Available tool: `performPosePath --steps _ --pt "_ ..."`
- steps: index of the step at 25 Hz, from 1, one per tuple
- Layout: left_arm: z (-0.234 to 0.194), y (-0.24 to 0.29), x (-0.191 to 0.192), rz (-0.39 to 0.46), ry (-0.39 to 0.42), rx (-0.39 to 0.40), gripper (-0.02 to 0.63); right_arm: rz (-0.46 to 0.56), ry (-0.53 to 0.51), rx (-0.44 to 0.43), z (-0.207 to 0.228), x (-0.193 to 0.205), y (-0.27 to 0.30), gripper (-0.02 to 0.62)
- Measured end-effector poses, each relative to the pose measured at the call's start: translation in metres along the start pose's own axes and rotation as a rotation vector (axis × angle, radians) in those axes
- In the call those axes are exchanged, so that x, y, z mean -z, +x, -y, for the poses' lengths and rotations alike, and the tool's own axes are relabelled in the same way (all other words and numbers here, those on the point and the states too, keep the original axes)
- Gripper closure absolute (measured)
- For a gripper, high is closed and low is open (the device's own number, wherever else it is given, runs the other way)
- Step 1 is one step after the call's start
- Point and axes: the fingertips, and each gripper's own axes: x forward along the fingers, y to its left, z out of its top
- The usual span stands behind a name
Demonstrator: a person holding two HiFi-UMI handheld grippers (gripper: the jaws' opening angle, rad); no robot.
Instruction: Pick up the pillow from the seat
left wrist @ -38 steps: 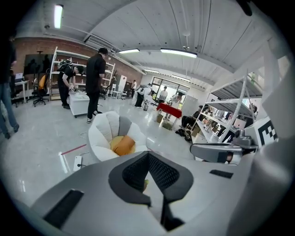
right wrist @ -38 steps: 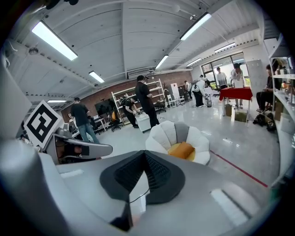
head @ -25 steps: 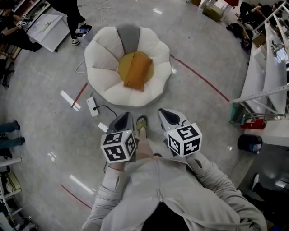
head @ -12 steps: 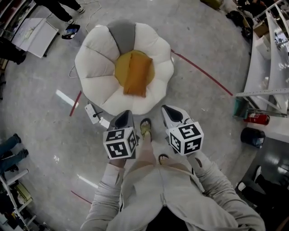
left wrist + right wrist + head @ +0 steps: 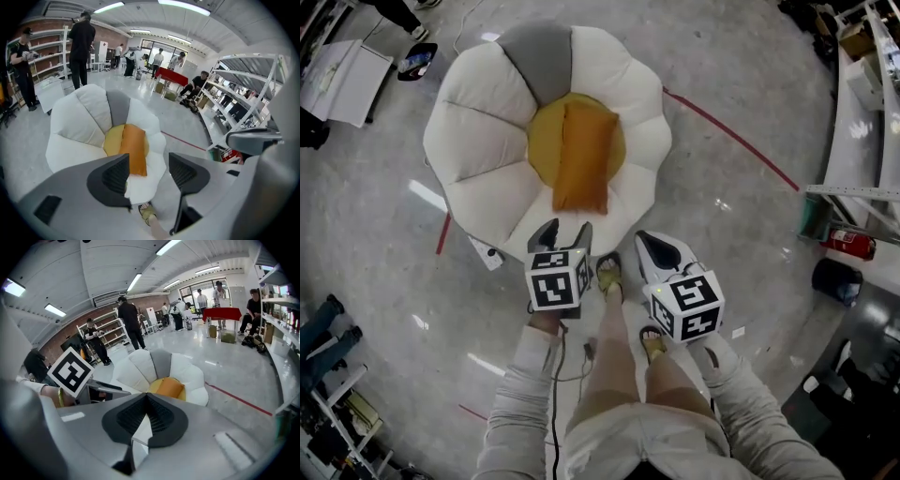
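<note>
An orange pillow (image 5: 581,155) lies on the yellow centre of a flower-shaped seat (image 5: 469,141) with white petals and one grey petal. My left gripper (image 5: 566,228) hovers over the seat's near rim, short of the pillow. Its jaws are opening and nothing is between them. In the left gripper view the pillow (image 5: 133,150) shows beyond the parted jaws of the left gripper (image 5: 149,165). My right gripper (image 5: 643,238) hangs over the floor just right of the seat, shut and empty. The right gripper view has the pillow (image 5: 169,386) far ahead of the right gripper (image 5: 146,398).
A white power strip (image 5: 485,253) with a cable lies on the floor by the seat's left near edge. A red floor line (image 5: 731,141) runs to the right. A fire extinguisher (image 5: 848,242), a black bin (image 5: 839,278) and shelving stand at the right. People stand beyond the seat.
The person has stepped closer, so the seat and pillow lie nearer to both grippers. The left gripper's jaws have parted from shut. The right gripper's jaws stay together.
</note>
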Motion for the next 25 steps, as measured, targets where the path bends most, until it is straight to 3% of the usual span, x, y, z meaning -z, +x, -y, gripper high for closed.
performPosePath --steps 9,15,25 --pt "-0.058 0.137 0.020 -0.130 -0.060 0.002 0.220 -0.052 0.047 0.046 0.056 0.051 0.088 0.595" --pt "-0.083 0.214 0.034 -0.201 -0.059 0.046 0.118 -0.064 0.078 0.049 0.081 0.078 0.132 0.595" --pt "-0.104 0.302 0.051 -0.322 0.088 0.055 0.061 -0.096 0.121 0.036 0.098 0.115 0.171 0.595"
